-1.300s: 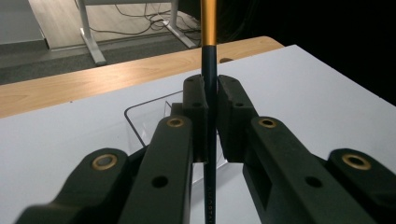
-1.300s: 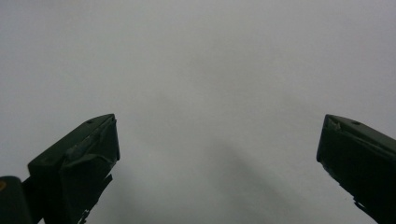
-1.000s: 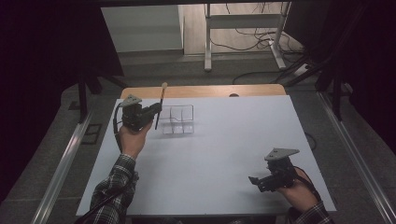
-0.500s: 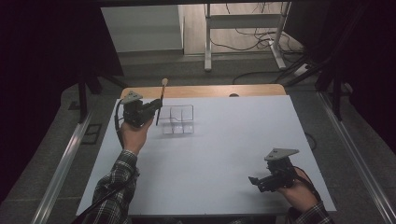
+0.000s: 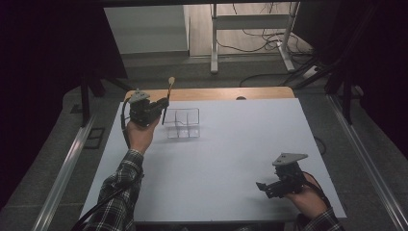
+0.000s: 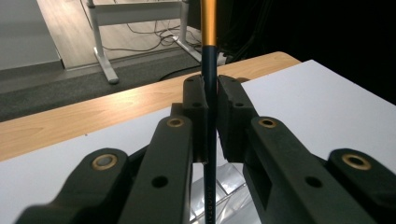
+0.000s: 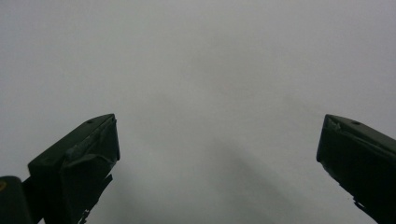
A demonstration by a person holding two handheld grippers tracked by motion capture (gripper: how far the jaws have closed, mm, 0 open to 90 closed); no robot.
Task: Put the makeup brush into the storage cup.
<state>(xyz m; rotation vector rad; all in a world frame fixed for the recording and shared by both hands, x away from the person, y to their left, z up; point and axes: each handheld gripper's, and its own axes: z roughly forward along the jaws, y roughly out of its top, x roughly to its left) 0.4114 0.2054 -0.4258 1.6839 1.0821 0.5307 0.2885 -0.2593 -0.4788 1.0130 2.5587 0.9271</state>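
High view: left hand-held gripper (image 5: pixel 161 107) pinches one brush (image 5: pixel 166 98) above one clear organizer (image 5: pixel 184 123); right hand-held gripper (image 5: pixel 262 186) spread.

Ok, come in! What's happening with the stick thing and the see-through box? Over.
Left hand-held gripper shut on pencil, held upright beside clear organizer. Right hand-held gripper open, low over white tabletop. Nothing blocking.

My left gripper (image 5: pixel 161 107) sits over the far left of the white-topped counter (image 5: pixel 231 159), clamped on a slim dark pencil with an orange upper end (image 5: pixel 166 101) that stands nearly upright just left of the clear plastic divided box (image 5: pixel 184 123). My right gripper (image 5: pixel 265 187) rests at the near right corner, well apart from both.
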